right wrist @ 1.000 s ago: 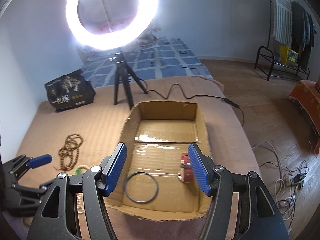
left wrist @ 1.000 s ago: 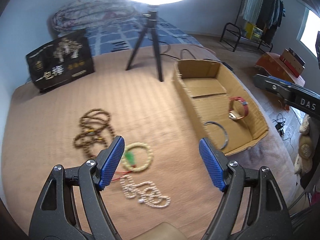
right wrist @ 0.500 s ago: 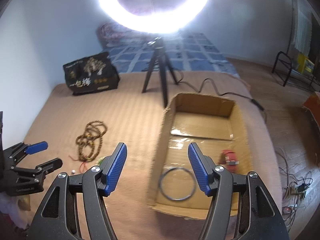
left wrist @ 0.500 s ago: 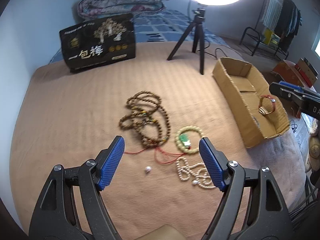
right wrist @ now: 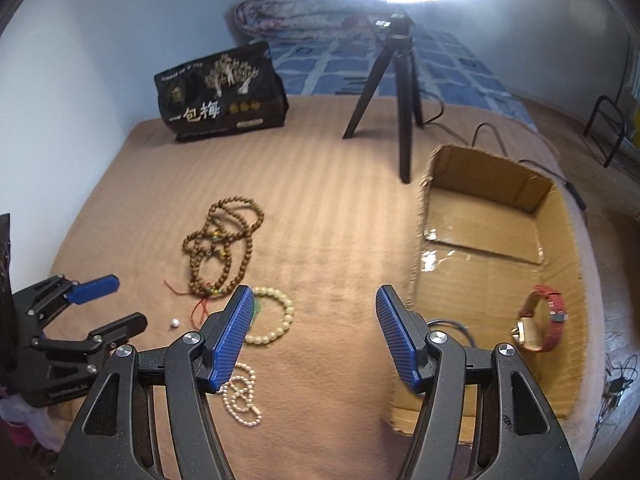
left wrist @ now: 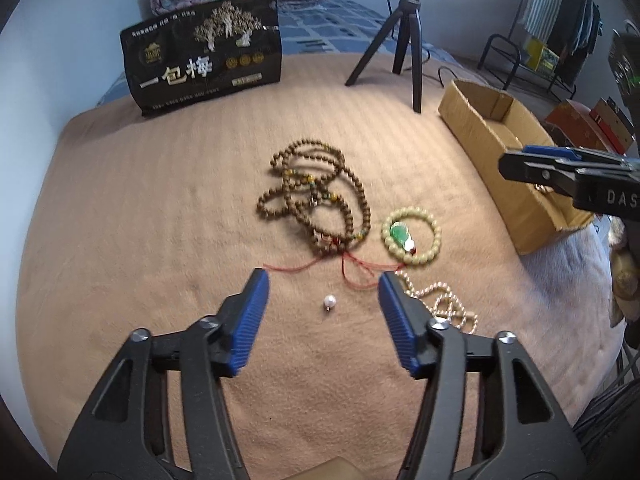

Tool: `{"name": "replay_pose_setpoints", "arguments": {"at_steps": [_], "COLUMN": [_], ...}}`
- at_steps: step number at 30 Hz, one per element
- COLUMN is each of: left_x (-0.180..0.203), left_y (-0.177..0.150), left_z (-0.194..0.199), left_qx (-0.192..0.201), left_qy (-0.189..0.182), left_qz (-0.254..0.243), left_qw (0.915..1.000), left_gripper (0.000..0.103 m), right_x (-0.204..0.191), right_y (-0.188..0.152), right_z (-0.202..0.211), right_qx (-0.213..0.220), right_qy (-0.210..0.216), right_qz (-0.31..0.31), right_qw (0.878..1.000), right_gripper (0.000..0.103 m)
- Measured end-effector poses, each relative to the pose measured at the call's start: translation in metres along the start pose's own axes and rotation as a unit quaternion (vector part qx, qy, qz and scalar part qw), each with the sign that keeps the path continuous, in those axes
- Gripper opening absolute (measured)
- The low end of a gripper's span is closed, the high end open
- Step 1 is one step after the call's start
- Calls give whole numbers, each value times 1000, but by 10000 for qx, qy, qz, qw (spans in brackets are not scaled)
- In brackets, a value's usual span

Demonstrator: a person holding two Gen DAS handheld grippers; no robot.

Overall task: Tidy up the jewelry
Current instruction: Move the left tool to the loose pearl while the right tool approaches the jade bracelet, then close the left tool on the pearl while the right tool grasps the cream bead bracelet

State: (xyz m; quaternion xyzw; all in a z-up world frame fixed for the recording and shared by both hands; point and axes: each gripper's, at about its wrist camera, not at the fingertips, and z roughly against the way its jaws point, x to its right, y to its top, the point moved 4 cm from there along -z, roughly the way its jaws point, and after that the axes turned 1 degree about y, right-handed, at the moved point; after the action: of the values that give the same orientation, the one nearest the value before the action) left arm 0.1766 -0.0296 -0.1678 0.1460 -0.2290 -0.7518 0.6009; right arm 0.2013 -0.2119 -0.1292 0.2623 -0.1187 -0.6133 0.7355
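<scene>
Where left gripper [left wrist: 323, 280] gapes, pearl [left wrist: 329, 301] between.

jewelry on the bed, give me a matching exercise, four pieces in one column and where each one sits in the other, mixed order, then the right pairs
Things:
1. red watch
2. loose pearl
3. brown bead necklace
4. pale green bead bracelet

Places:
A. on the blanket, in line with the gap between the open left gripper's fingers
B. inside the cardboard box
C. heaped mid-blanket, nearest the black bag
D. on the blanket between the brown beads and the box, around a green pendant

Pairs: 1-B, 2-A, 3-C, 4-D
</scene>
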Motion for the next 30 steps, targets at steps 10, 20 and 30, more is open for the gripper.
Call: {"name": "replay_pose_setpoints", "arguments": {"at_steps": [10,20,30], "left_x": [1,5,14], "left_y": [-16,-19,-21], "left_z": [-18,-31,-43], "left_qx": [-233,-263,-323], "left_qy": [-204,-186,-156], "left_qz": [-138,-395,-635], "left_qw": [9994,9987,9973], "left_gripper": [42,36,33], "right_x": [-11,-18,-21], "right_y": [-5,-9,-18], "right_z": [-34,-59,-76], "right_qx": [-529,-843,-969], "right_qy": [306,309,200], "right_qz": [-42,-116,-74], "right_qw": [9981,9959,9951], "right_gripper": [39,32,26]}}
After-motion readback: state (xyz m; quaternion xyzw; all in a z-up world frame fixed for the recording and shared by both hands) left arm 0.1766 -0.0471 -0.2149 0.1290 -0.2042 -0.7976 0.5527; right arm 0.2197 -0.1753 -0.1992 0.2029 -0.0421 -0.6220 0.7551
